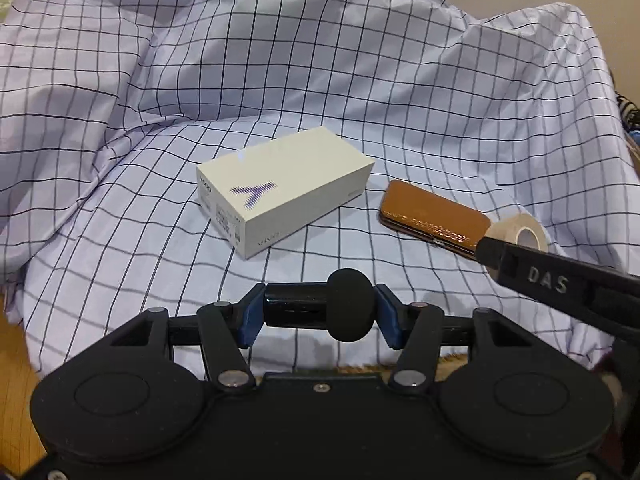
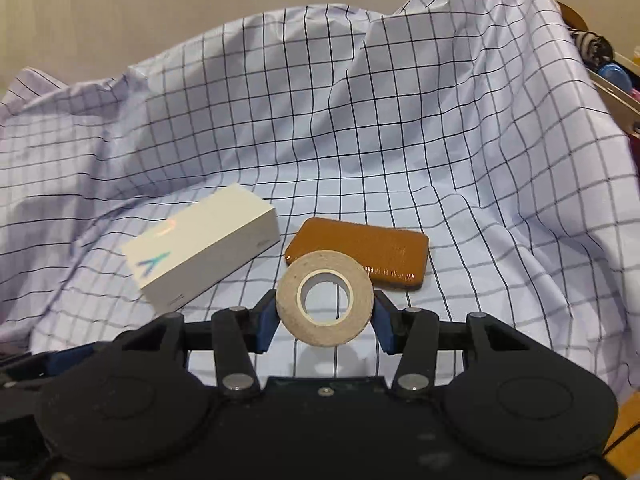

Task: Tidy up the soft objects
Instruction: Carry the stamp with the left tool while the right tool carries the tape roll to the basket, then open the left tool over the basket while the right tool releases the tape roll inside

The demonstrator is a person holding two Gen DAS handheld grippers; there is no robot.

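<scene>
The right gripper [image 2: 325, 322] squeezes a round beige tape roll [image 2: 325, 298]; the left gripper [image 1: 320, 312] squeezes a black foam-tipped microphone [image 1: 320, 310]. Set each down gently on the checked cloth [image 1: 360, 80], beside the white box [image 1: 286, 196].

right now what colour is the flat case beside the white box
Tan-brown case; the right wrist view shows it best.

- The box [image 1: 286, 190] sits on the cloth [image 1: 360, 80], out ahead of the left gripper's fingers [image 1: 250, 314].
- The flat case [image 2: 360, 254] lies right of the box, near it but not touching.
- The tape roll [image 2: 325, 298] is between the right gripper's fingers [image 2: 382, 328], just in front of the case.
- The cloth rises up behind everything.
</scene>
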